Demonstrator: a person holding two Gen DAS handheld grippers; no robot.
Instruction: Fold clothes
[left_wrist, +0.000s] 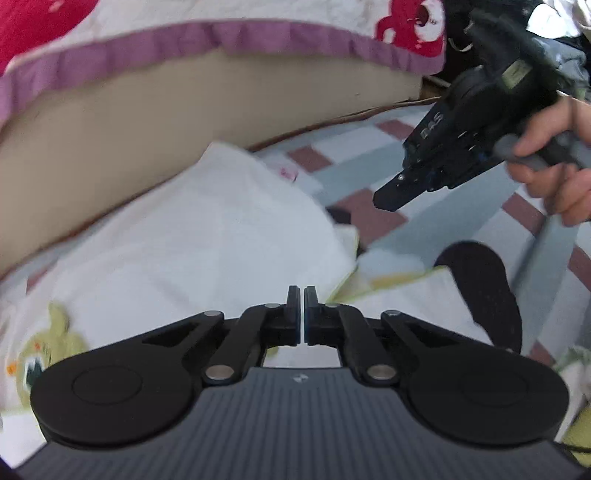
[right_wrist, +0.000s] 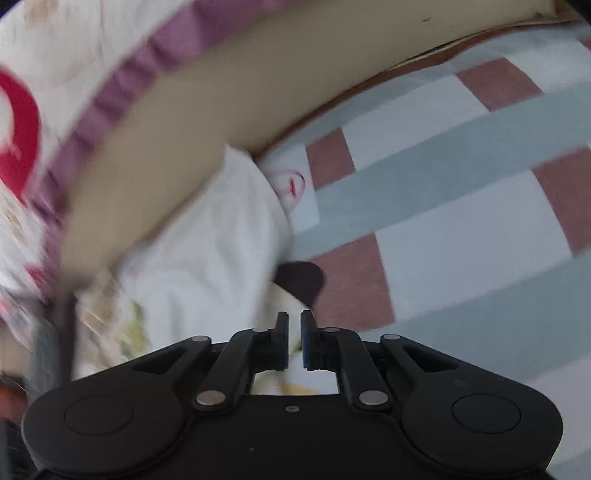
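Note:
A white garment (left_wrist: 203, 229) with yellow-green prints lies crumpled on the checked bedsheet (left_wrist: 354, 173), against a beige panel. My left gripper (left_wrist: 301, 314) hovers low over its near edge, shut, with nothing visible between the fingers. A hand (left_wrist: 554, 162) holds my right gripper (left_wrist: 391, 195) above the sheet to the right of the garment, pointing down-left, its tips together. In the right wrist view the right gripper (right_wrist: 294, 332) shows only a narrow slit and holds nothing, and the white garment (right_wrist: 207, 258) lies ahead and to the left. A black piece (left_wrist: 480, 288) lies by the garment's right edge.
A beige panel (left_wrist: 147, 122) runs behind the garment, with a quilt with a purple frill (left_wrist: 221, 37) and red prints on top. The grey-blue, white and brown-red checked sheet (right_wrist: 461, 221) stretches to the right. A dark patch (right_wrist: 299, 280) sits at the garment's edge.

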